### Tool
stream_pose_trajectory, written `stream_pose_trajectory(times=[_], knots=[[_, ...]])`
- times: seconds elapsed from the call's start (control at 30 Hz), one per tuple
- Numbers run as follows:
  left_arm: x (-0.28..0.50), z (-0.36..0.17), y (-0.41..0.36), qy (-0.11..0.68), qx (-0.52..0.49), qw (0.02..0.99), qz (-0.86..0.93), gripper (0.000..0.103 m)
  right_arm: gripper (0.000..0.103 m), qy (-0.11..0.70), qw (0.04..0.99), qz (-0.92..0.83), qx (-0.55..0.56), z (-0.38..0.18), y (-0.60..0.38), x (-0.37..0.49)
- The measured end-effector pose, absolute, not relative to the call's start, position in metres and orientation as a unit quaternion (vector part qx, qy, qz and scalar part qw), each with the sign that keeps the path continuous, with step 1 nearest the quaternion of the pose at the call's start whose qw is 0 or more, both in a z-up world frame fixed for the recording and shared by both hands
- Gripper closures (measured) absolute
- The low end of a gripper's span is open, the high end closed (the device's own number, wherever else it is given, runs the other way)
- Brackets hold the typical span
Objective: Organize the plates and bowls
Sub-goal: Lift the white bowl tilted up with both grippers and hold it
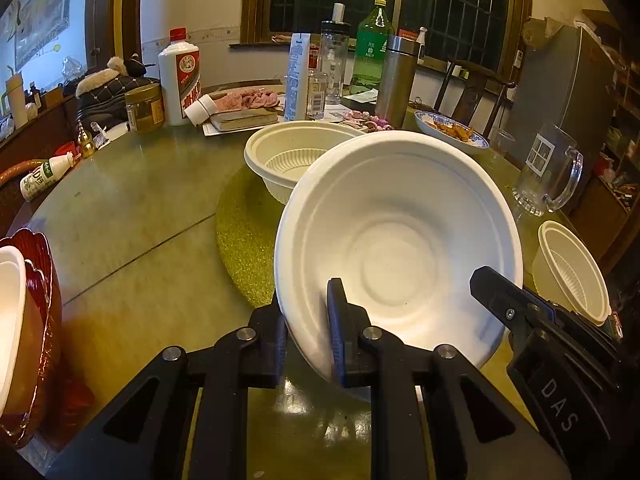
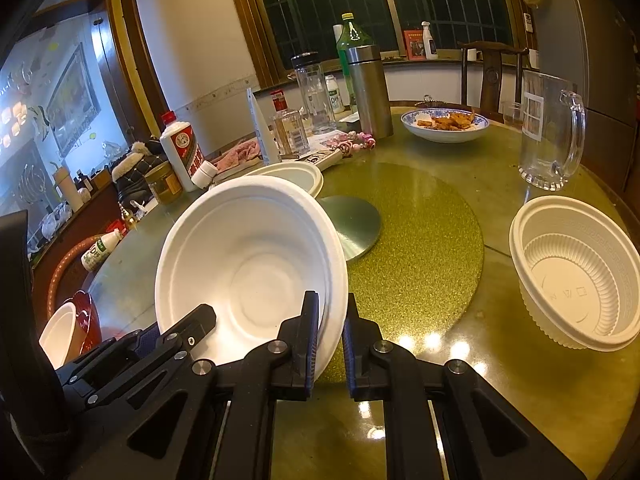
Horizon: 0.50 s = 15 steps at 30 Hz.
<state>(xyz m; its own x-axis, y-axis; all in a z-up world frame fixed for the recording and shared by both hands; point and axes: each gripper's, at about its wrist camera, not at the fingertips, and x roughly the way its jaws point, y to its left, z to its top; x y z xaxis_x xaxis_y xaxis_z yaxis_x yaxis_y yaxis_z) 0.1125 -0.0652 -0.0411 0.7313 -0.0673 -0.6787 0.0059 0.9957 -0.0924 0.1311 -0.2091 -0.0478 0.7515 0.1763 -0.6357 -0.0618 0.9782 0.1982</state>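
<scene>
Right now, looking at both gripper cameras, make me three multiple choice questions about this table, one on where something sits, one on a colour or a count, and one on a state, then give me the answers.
1. Where does the glass mug stand?
A. On the gold round mat
B. On the bare table beyond the ribbed bowl
C. Inside the red dish

2. What colour is the pattern on the bowl of fried food?
A. Blue
B. Red
C. Black

3. How is the smooth white bowl held?
A. Flat on the table, untouched
B. Upside down on the mat
C. Tilted, its rim clamped at both sides

Answers:
1 B, the mug stands off the gold mat, behind the ribbed bowl.
2 A, its rim shows blue marks on white.
3 C, the left gripper and the right gripper each pinch its rim.
</scene>
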Motion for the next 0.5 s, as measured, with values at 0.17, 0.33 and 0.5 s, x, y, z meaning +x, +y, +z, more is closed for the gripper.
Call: stream_pose_trajectory(times=[0.17, 0.33, 0.5], knots=[[0.1106, -0.04, -0.0656, 0.36, -0.039, 0.932, -0.019, 0.087, 0.093, 0.345, 0.933, 0.065, 0.086, -0.0467, -0.2095, 0.1304], [0.1102, -0.0399, -0.0654, 0.361, -0.038, 0.932, -0.018, 0.087, 0.093, 0.344, 0.933, 0.065, 0.085, -0.0465, -0.21, 0.1292], [0.1102, -0.0399, -0.065, 0.362, -0.037, 0.931, -0.019, 0.087, 0.093, 0.345, 0.933, 0.064, 0.085, -0.0461, -0.2103, 0.129]])
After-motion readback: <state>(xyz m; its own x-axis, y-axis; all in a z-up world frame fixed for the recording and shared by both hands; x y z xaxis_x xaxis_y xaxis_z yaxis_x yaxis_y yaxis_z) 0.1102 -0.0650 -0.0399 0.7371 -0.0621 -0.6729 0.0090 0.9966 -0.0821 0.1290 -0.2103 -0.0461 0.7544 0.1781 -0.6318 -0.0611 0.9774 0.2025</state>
